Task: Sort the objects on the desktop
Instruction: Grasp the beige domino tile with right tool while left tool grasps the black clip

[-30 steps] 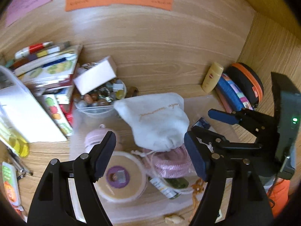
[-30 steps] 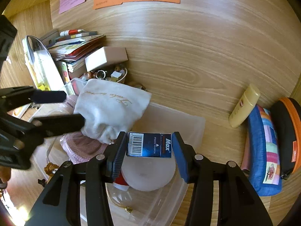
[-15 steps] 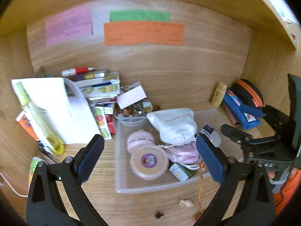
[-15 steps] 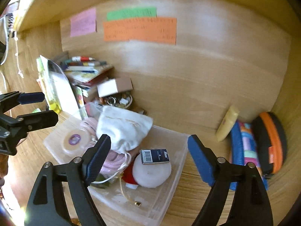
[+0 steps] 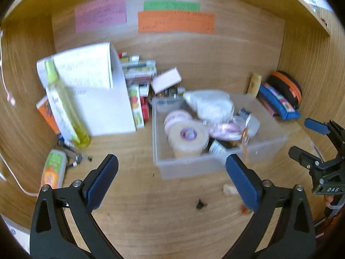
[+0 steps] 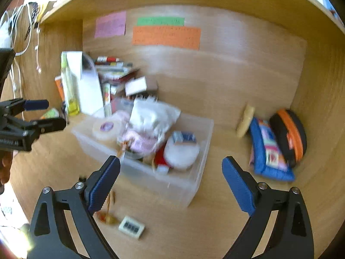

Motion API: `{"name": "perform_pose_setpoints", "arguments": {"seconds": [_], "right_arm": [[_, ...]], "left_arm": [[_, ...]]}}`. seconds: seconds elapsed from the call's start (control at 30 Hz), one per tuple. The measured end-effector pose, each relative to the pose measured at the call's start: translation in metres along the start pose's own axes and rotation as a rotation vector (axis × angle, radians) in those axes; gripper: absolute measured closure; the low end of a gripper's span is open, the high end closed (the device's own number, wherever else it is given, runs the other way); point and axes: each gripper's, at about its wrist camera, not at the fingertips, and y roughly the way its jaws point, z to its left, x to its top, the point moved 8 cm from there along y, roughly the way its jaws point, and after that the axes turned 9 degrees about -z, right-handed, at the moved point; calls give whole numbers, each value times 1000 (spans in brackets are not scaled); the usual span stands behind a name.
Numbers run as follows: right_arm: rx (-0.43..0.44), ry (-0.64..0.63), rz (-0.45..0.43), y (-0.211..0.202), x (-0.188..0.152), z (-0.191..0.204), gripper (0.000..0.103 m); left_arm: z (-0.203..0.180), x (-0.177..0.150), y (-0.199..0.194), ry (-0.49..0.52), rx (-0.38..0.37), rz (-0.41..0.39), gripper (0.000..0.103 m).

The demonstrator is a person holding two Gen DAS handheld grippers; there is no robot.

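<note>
Two grippers, left gripper [image 5: 171,182] and right gripper [image 6: 171,180], fingers spread and empty, are being held before a crowded clear bin [image 6: 194,185], where overhanging contents risk being snagged.

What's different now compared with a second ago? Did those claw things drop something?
Yes. The right hand-held gripper let go of the small blue box, which now rests on the white round item in the clear bin. Both it and the left hand-held gripper opened wide and pulled back from the bin. The bin's other contents and the desk clutter stayed put.
</note>
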Motion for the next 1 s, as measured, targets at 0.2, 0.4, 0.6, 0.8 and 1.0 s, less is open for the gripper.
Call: {"name": "perform_pose_setpoints", "arguments": {"seconds": [0.2, 0.4, 0.6, 0.8, 1.0], "right_arm": [[-6, 26, 112, 1, -54, 10, 8], [10, 43, 196, 3, -91, 20, 8], [58, 70, 274, 10, -112, 28, 10], [86, 79, 308, 15, -115, 35, 26], [86, 63, 329, 23, -116, 41, 43]], "left_arm": [[4, -42, 11, 2, -6, 73, 2], [-10, -71, 18, 73, -13, 91, 2], [-26, -85, 28, 116, -58, 132, 37], [-35, -90, 36, 119, -105, 159, 50], [-38, -91, 42, 127, -120, 180, 55]]}}
